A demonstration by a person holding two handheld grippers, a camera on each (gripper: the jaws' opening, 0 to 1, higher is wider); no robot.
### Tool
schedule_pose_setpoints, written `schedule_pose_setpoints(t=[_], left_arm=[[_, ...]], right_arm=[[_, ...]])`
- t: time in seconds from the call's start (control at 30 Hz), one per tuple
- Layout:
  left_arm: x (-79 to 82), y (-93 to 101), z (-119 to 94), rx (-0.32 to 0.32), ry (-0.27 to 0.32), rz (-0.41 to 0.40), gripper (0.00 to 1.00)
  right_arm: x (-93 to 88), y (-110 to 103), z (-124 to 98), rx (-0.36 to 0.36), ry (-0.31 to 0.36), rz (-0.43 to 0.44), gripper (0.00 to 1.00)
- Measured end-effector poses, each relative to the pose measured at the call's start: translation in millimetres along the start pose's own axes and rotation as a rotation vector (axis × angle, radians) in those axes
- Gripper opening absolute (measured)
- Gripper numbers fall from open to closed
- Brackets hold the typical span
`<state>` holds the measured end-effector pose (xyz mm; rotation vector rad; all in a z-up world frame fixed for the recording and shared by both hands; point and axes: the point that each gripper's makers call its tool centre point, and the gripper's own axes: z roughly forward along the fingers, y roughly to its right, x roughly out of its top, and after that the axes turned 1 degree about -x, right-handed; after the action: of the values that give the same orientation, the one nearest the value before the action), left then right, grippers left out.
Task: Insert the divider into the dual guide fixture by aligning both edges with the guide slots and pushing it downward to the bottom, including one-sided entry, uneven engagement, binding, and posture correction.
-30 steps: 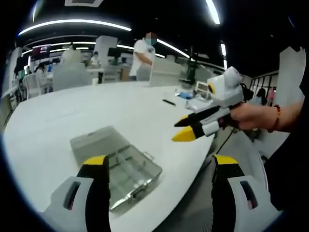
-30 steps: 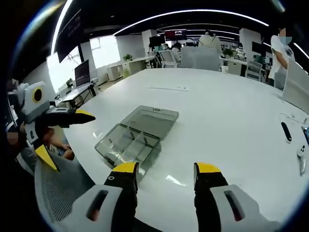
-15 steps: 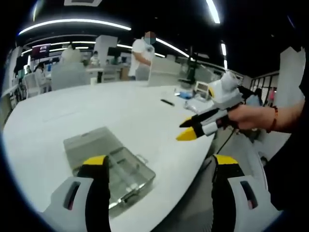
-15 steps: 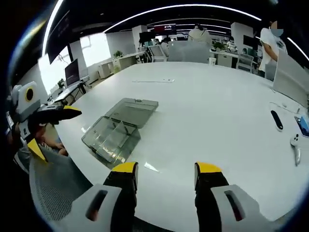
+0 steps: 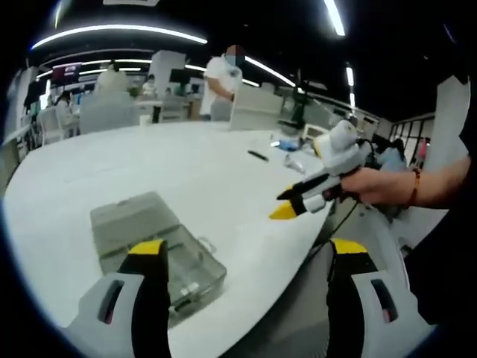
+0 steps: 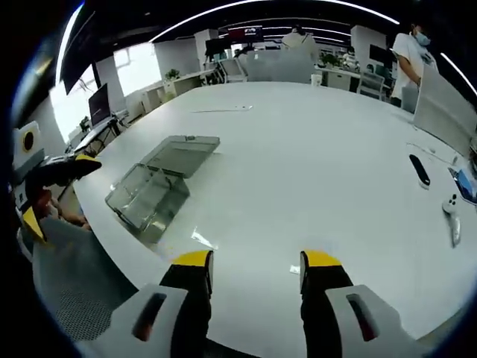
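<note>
A clear plastic compartment box with its lid folded open lies near the white table's front edge. In the right gripper view the box sits left of centre. A small clear flat piece, perhaps the divider, lies on the table beside it. My left gripper is open and empty, its left jaw over the box's near side. My right gripper is open and empty above bare tabletop. A hand holds the right gripper at the table's right edge. The left gripper shows at the left, off the table.
On the white table, a black remote and a white controller lie at the far right. A mesh chair stands below the table edge. People stand and sit at desks behind.
Both cameras have swung, so the box sits further left and lower in each view. Both grippers stay open and empty. The right gripper has dipped slightly in the left gripper view.
</note>
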<state>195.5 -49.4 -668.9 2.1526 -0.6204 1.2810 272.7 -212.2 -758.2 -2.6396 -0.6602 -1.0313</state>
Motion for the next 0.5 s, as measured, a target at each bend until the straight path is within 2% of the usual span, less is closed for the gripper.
schedule_pose_setpoints(t=[0.13,0.5], left_arm=[[0.8,1.4,3.0,0.005,-0.002,-0.002,0.86],[-3.0,2.9,6.6,0.021,-0.018,-0.019,0.85]], right_arm=[[-6.3,14.7,5.7,-0.019,-0.017,0.016,0.43],[-16.2,37.0,18.1,-0.047,-0.052,0.012,0.42]])
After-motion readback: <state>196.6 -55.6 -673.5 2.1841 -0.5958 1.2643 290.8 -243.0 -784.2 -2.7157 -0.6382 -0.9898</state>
